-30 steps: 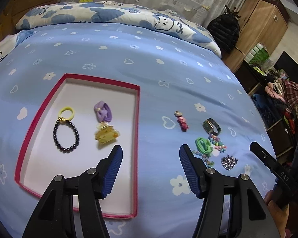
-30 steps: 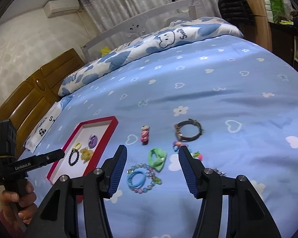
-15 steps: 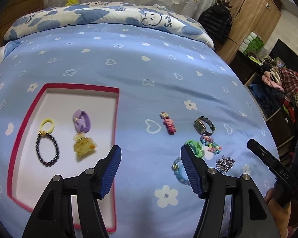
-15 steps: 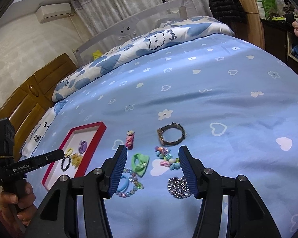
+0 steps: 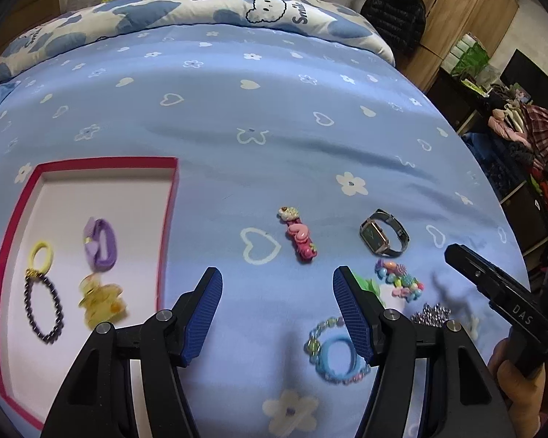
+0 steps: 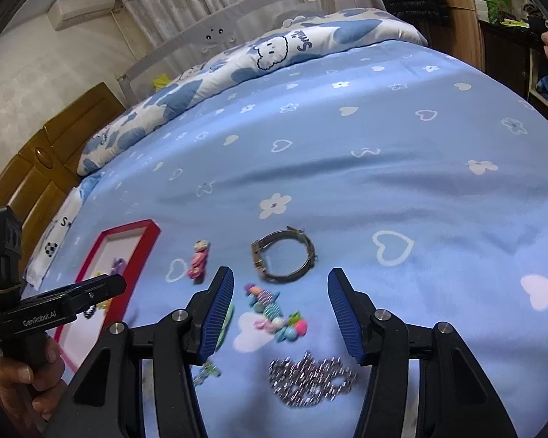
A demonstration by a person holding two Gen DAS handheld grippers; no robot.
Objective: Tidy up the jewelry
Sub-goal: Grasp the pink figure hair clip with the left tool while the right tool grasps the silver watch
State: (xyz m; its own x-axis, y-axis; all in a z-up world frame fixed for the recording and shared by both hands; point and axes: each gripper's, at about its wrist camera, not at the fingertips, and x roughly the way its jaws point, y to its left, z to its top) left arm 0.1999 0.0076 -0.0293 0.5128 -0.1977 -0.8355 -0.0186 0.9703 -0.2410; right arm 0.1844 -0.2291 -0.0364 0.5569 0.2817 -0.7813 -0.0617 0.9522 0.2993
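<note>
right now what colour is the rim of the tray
Red-pink rim around a white inside, clearest in the left wrist view.

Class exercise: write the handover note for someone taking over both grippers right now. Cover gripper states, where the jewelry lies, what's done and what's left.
Left gripper: open, empty, above the bedspread beside the red tray.
Right gripper: open, empty, over the loose pile.
Done, in tray: yellow hair tie, dark bead bracelet, purple scrunchie, yellow claw clip.
Left, on bedspread: pink clip, watch, colourful bead bracelet, silver chain, blue hair tie, green scrunchie.
</note>
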